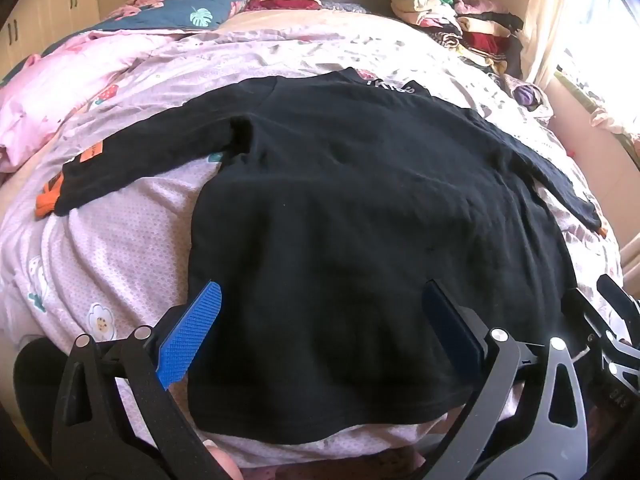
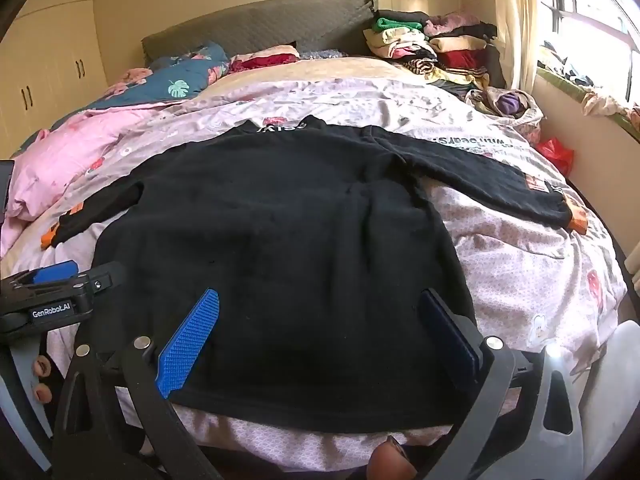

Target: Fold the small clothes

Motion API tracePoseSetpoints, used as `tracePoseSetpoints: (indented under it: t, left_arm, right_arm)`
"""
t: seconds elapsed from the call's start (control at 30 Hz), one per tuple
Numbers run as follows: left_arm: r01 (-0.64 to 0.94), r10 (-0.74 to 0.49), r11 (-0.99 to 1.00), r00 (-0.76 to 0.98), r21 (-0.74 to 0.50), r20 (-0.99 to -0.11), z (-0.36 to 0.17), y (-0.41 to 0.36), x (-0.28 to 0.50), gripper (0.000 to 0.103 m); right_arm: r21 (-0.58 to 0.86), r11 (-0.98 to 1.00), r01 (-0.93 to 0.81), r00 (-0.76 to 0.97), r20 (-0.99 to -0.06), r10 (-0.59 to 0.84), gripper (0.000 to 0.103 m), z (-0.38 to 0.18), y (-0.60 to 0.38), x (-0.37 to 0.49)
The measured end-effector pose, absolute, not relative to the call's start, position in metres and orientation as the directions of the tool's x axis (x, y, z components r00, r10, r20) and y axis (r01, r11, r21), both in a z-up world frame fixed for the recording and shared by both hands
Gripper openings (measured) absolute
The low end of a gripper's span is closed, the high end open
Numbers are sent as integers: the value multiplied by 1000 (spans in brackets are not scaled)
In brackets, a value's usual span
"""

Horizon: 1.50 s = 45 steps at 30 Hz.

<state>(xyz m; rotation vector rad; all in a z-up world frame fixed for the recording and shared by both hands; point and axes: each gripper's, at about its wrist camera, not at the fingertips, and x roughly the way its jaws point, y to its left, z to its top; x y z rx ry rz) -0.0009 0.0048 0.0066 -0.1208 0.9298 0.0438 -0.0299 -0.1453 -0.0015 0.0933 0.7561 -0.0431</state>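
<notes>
Both grippers [image 1: 320, 316] [image 2: 318, 320] wide open, empty

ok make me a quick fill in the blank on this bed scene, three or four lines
The black top lies spread flat on the ____.
Both sleeves end in cuffs coloured ____.
The left gripper and the right gripper both have their jaws ____.
A pile of clothes sits at the far end of the bed near the ____.

Missing words: bed; orange; open; window
</notes>
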Motion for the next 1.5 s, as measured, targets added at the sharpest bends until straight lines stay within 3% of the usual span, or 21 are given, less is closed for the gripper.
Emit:
tracePoseSetpoints:
  t: [1.5]
  left_arm:
    - [-77,-23,993,608,-88,-793,10,0,-2,94]
  right_arm:
    - [50,996,70,736,-677,-18,99,3,-141,-30]
